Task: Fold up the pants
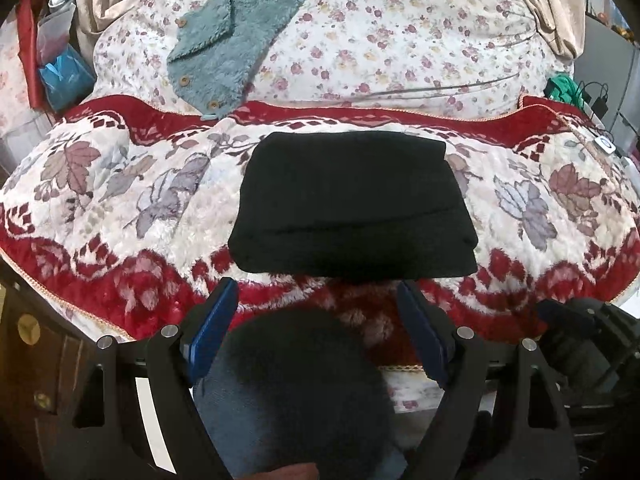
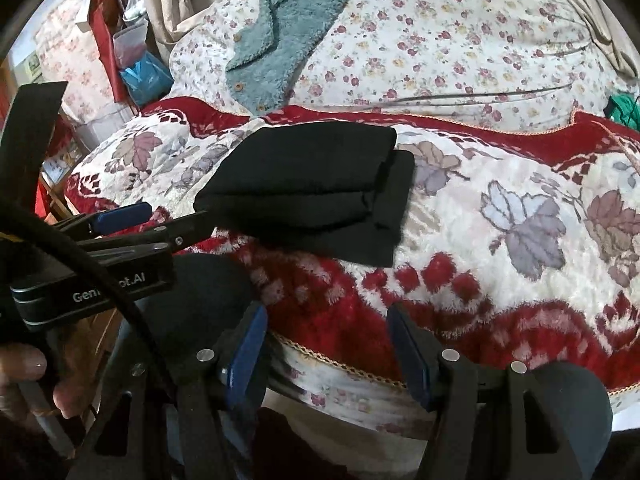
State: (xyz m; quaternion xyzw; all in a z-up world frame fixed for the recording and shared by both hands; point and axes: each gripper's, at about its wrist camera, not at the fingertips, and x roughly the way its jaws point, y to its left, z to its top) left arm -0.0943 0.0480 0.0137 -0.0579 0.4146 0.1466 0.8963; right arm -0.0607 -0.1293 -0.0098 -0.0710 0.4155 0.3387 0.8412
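The black pants (image 1: 354, 204) lie folded into a thick, layered rectangle on the red-and-white leaf-patterned blanket (image 1: 120, 200), close to the near edge of the bed and roughly midway along it. Both tools sit back from the pants, off the near edge — the left hand-held gripper (image 1: 318, 328) with its blue pads spread and nothing between them, the right hand-held gripper (image 2: 326, 352) likewise released and empty. Farther back on the bed, a teal fleece garment (image 1: 224, 40) with buttons lies on a small-flowered quilt (image 1: 400, 40), its lower end reaching the blanket's far border.
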